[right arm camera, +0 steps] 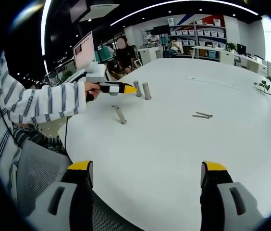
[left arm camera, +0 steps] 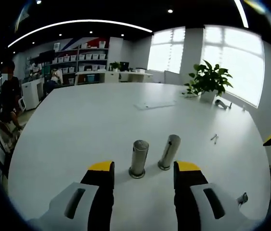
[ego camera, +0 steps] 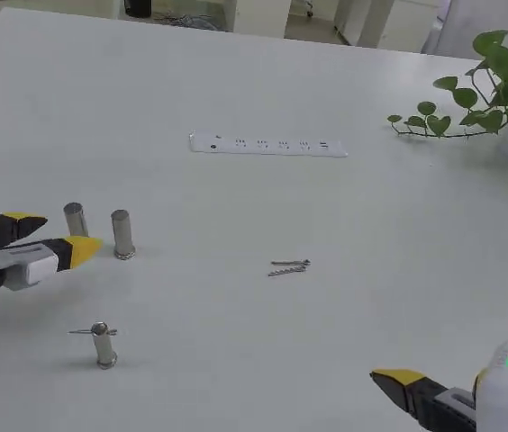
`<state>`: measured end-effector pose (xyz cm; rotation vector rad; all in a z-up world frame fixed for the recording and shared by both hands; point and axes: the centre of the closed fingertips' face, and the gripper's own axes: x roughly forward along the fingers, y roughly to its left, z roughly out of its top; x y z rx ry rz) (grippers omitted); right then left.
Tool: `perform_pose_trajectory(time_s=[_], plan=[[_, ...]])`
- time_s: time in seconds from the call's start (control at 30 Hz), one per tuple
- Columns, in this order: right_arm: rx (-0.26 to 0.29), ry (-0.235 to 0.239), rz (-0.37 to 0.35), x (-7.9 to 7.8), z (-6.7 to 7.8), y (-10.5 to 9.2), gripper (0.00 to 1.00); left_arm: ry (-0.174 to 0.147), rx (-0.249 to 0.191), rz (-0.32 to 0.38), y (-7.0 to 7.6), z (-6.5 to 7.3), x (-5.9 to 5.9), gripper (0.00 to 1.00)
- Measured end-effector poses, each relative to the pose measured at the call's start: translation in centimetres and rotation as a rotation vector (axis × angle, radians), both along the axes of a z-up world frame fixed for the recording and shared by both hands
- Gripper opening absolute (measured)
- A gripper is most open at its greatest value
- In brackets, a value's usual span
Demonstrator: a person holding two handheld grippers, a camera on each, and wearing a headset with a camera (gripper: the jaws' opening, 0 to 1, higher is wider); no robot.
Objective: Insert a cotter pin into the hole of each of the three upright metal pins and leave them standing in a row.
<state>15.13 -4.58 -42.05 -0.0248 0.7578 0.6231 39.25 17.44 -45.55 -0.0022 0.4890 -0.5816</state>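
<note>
Two bare metal pins [ego camera: 76,219] [ego camera: 122,234] stand upright side by side at the table's left. My left gripper [ego camera: 56,236] is open just short of them, its yellow tips apart and empty; its own view has the two pins [left arm camera: 139,158] [left arm camera: 169,151] just beyond the jaws. A third pin [ego camera: 104,344] stands nearer me with a cotter pin through its top. Two loose cotter pins [ego camera: 290,266] lie mid-table. My right gripper [ego camera: 407,382] is open and empty at the lower right, far from the pins [right arm camera: 147,90].
A white power strip [ego camera: 267,145] lies across the far middle of the table. A potted plant [ego camera: 493,81] trails leaves at the far right edge. In the right gripper view a striped sleeve [right arm camera: 44,103] reaches over the table's left edge, with people and shelves behind.
</note>
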Motion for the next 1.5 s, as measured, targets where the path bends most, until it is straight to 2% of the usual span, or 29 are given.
perform_pose_trajectory(time_s=[0.17, 0.33, 0.43, 0.5, 0.67, 0.83, 1.03, 1.2, 1.3, 1.5], plan=[[0.006, 0.009, 0.001, 0.1, 0.2, 0.2, 0.91, -0.02, 0.059, 0.007, 0.3, -1.1, 1.0, 0.39], [-0.013, 0.029, 0.012, -0.2, 0.0, 0.0, 0.9, -0.046, 0.066, 0.009, 0.1, -1.3, 1.8, 0.32], [0.023, 0.045, 0.002, -0.3, 0.1, 0.3, 0.89, -0.057, 0.081, 0.018, 0.1, -1.3, 2.2, 0.3], [0.045, 0.043, -0.006, -0.1, 0.4, 0.5, 0.89, -0.063, 0.075, 0.018, 0.0, -1.4, 2.4, 0.29], [0.037, 0.034, -0.01, 0.4, 0.7, 0.4, 0.89, -0.074, 0.07, 0.009, -0.4, -1.6, 2.8, 0.25], [0.036, 0.021, -0.012, 0.8, 1.2, 0.3, 0.89, -0.086, 0.064, -0.002, -0.7, -1.6, 3.0, 0.23], [0.025, 0.03, -0.009, 0.6, 1.0, 0.1, 0.88, -0.102, 0.059, -0.019, -0.9, -1.5, 3.0, 0.21], [0.026, 0.034, -0.003, 0.6, 1.0, 0.3, 0.88, -0.119, 0.075, -0.037, -1.2, -1.4, 3.0, 0.11], [0.027, 0.034, 0.0, 0.7, 0.9, 0.4, 0.88, -0.112, 0.058, -0.031, -1.2, -1.2, 2.8, 0.11], [0.029, 0.04, 0.008, 0.6, 0.7, 0.6, 0.87, -0.118, 0.075, -0.026, -0.9, -1.0, 2.6, 0.1]])
